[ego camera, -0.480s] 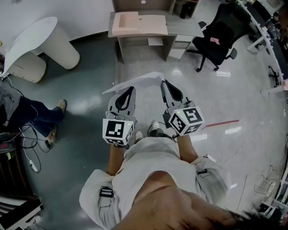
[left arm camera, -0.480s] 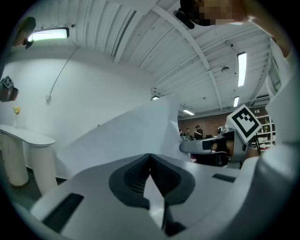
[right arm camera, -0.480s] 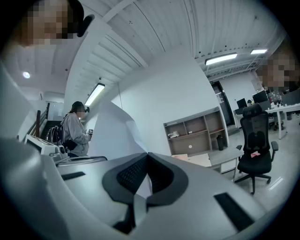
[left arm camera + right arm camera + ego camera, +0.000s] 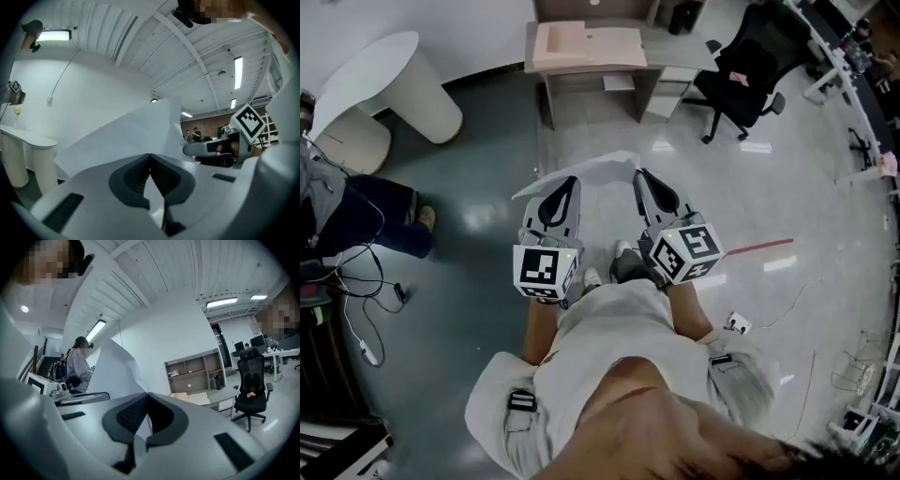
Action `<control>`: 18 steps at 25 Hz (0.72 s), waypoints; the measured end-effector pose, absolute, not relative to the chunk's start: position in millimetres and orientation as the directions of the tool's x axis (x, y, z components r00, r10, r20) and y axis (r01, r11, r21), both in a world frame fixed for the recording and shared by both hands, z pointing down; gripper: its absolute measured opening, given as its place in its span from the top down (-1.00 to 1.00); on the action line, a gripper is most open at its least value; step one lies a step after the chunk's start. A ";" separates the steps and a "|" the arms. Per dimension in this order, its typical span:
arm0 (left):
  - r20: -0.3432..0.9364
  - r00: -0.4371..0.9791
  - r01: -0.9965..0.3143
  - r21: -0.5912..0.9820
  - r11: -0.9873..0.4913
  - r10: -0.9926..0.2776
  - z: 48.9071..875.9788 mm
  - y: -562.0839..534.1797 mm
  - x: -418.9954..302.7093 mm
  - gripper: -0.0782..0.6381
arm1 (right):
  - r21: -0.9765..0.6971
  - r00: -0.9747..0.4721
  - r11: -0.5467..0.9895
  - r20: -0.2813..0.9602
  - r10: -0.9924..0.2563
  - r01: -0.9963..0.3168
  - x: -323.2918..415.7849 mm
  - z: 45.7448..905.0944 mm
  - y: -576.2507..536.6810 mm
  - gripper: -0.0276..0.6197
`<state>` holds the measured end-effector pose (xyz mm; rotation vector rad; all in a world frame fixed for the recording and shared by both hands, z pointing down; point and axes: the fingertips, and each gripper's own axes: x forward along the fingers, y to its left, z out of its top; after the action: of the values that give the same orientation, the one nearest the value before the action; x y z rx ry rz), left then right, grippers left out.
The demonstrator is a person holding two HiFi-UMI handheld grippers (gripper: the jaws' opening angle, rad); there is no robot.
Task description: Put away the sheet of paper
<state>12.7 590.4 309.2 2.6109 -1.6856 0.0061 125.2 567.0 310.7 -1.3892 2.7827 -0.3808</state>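
1. Desk and chair sit a little higher in the head view than half a second ago, and the legs of the person at the left have shifted. The white sheet of paper (image 4: 581,171) is still held up in the air between the two grippers, over the floor.
2. Being thin and limp, it bows and creases between the holds. I judge it light, easy to tear or crumple, and best held by opposite edges, as it is now.
3. The left gripper (image 4: 569,186) has its jaws closed on the sheet's left edge. The right gripper (image 4: 643,176) has its jaws closed on the right edge.
4. Ahead stands a pale wooden desk (image 4: 675,58) whose surface carries a flat pink board (image 4: 586,45).
5. Behind it, an open shelf unit (image 4: 194,373) holds a few small items in its compartments, too small to name.
6. A black office chair (image 4: 741,80) stands to the right of the desk.
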 end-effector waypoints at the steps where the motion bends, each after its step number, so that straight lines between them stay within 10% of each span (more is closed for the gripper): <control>1: 0.021 0.412 -0.911 0.028 -0.411 -0.911 309.3 590.3 11.8 0.74 | -0.217 -0.606 0.577 0.105 -0.788 -0.787 124.4 311.3 567.0 0.86; 18: 0.067 0.365 -0.931 0.004 -0.365 -0.929 314.5 509.7 1.0 0.74 | -0.260 -0.640 0.600 0.105 -0.761 -0.757 110.3 319.8 462.6 0.86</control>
<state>1.0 509.7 314.5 2.5606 -1.7460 0.0822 110.3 462.6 319.8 -1.3259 2.7953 -0.4421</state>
